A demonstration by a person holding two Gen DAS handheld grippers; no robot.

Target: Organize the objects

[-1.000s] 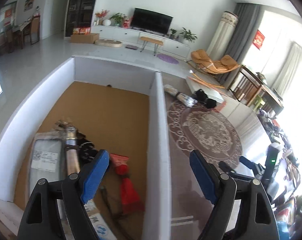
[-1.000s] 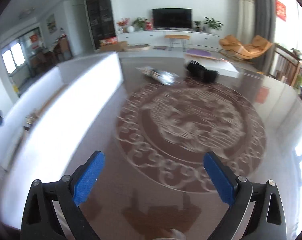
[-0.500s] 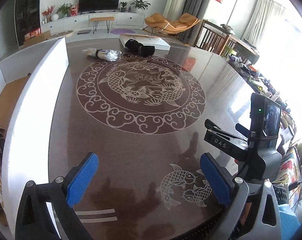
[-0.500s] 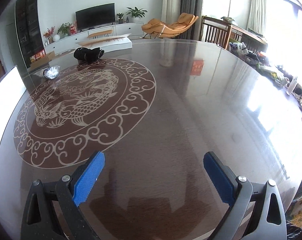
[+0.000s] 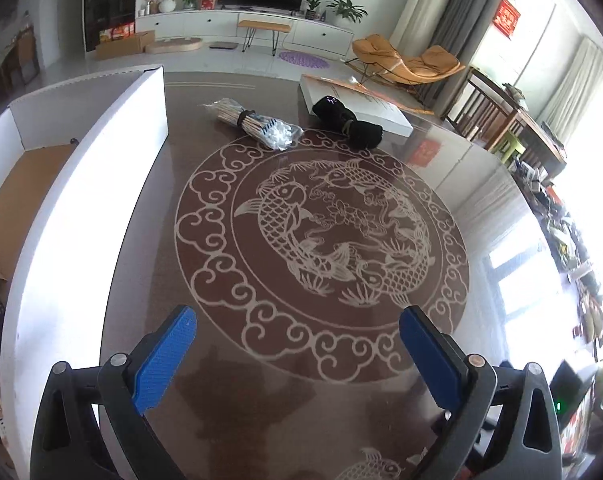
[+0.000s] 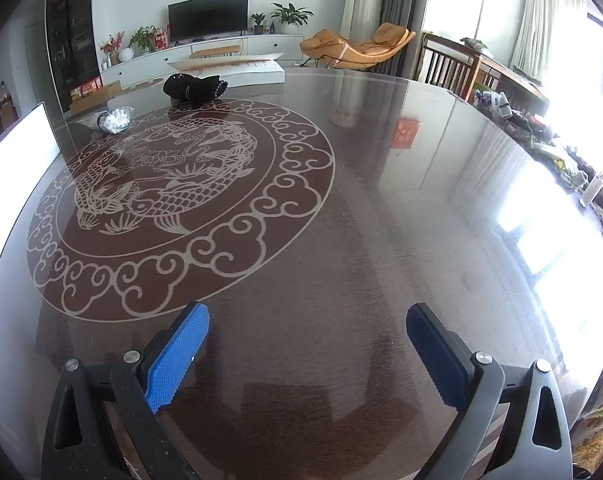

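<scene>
Dark glossy wood fills both of my views: a round bench (image 5: 261,408) with a pale inlaid ring of clouds and two carp (image 5: 321,232) at its middle. My left gripper (image 5: 297,356) hangs over the near edge of that ring with its blue pads (image 5: 163,364) spread wide and nothing between them, only bare bench below. My right gripper (image 6: 307,354) hangs further to the right, over plain wood outside the ring, its jaws just as wide apart and likewise empty.

Across the bench from me lie the things left to sort. A bundle of thin sticks in clear plastic wrap (image 5: 257,124) rests at the far rim of the ring, one end toward the white box, the wrapped end showing small white tips. Just beside it to the right sits a black rolled fabric item (image 5: 347,122), which leans against a flat white carton (image 5: 365,102) at the far edge of the bench. In the right wrist view the same black roll (image 6: 193,86) and wrapped bundle (image 6: 113,120) appear at the upper left, near each other but apart.

Along the left side of the bench stands a large white open box (image 5: 101,184) with a brown floor; a few dark items show at its near end, too cut off to identify.
</scene>
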